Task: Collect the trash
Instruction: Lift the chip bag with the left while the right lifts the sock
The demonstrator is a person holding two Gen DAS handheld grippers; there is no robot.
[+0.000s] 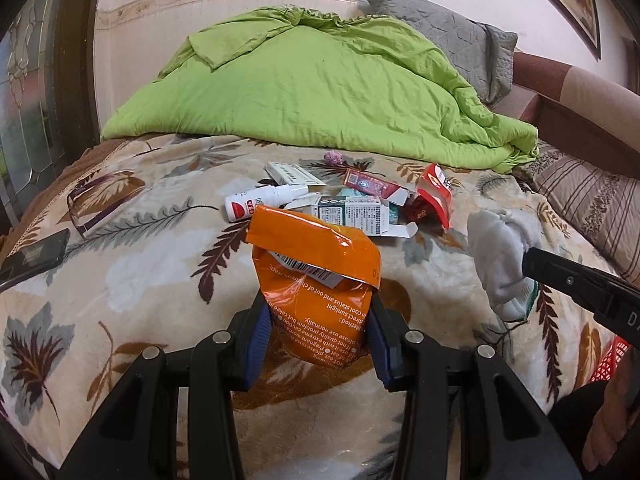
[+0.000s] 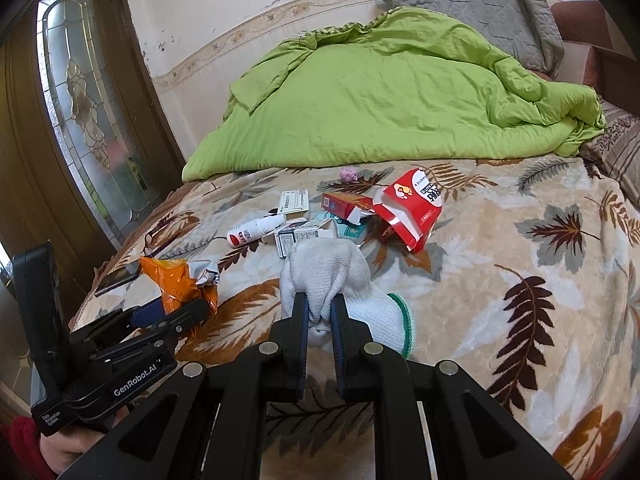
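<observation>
My left gripper (image 1: 318, 322) is shut on a crumpled orange foil pouch (image 1: 316, 264), held upright above the leaf-patterned bed cover; from the right wrist it shows at the left (image 2: 176, 284). My right gripper (image 2: 320, 308) is shut on a white knitted glove (image 2: 324, 276) with a green cuff, and in the left wrist view that glove (image 1: 500, 252) hangs at the right. Beyond both lies a heap of trash: a white spray bottle (image 1: 256, 204), a white printed carton (image 1: 352, 212), a red carton (image 1: 376, 184), a torn red-and-white packet (image 2: 412, 208) and a white leaflet box (image 2: 294, 202).
A green quilt (image 1: 320, 88) and grey pillow (image 2: 472, 12) fill the far side of the bed. A dark phone (image 1: 34, 256) and spectacles (image 1: 88, 208) lie at the left. A small pink ball (image 2: 349, 175) sits behind the heap. A red basket (image 1: 610, 364) shows at the right edge.
</observation>
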